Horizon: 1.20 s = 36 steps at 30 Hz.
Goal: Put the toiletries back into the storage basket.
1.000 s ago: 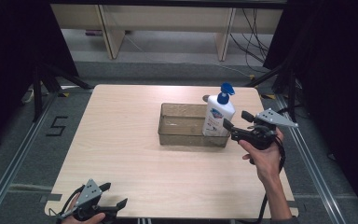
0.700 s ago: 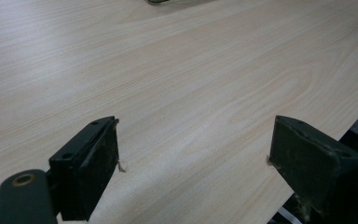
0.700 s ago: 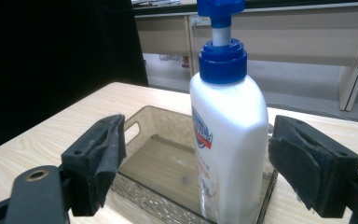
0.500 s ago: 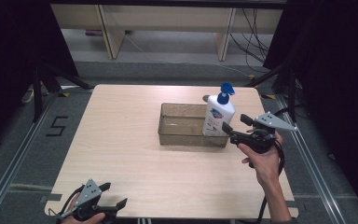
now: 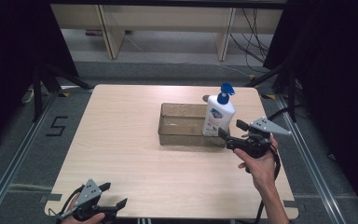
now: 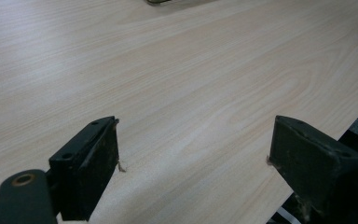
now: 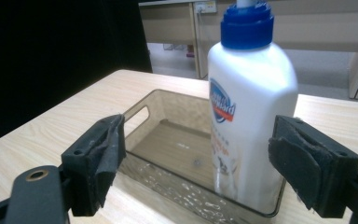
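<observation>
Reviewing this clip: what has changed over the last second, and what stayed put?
The right gripper has backed off from the soap bottle, drawing toward the person's side and the table's right edge; its fingers are open and empty, apart from the bottle. The bottle stayed upright in the right end of the clear bin. The left gripper stayed open at the table's near left corner.

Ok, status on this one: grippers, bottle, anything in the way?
Right gripper open, just short of the bottle. Left gripper open, idle at table edge. Bottle upright inside the bin. Nothing in the way.
</observation>
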{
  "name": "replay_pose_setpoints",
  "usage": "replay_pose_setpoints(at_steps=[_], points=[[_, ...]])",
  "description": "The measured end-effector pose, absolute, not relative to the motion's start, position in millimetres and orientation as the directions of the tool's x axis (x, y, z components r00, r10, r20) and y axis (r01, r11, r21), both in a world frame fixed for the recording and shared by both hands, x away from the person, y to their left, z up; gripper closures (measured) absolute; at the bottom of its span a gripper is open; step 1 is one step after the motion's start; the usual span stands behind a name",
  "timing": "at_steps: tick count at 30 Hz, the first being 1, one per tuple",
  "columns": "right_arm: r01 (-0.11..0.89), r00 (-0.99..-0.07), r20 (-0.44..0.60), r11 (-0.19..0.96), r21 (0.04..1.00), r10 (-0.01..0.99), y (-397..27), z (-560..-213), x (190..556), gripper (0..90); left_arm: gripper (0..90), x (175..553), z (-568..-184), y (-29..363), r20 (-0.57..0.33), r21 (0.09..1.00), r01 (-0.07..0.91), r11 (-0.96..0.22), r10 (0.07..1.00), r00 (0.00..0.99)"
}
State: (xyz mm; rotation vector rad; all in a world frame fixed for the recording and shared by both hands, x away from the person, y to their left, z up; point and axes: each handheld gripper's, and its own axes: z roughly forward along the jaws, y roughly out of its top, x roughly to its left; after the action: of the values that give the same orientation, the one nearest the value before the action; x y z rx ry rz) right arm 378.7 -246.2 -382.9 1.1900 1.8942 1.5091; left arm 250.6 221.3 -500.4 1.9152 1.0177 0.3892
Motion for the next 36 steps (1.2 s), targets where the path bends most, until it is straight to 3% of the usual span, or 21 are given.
replay_pose_setpoints(at_steps=[36], points=[[0.409, -0.580, 0.210, 0.059, 0.911, 0.787, -219.2, -410.5, 365.0, 19.6, 15.1, 250.8, -500.1, 222.9, -0.116, 0.830, 0.487, -0.271, 0.771, 0.626]])
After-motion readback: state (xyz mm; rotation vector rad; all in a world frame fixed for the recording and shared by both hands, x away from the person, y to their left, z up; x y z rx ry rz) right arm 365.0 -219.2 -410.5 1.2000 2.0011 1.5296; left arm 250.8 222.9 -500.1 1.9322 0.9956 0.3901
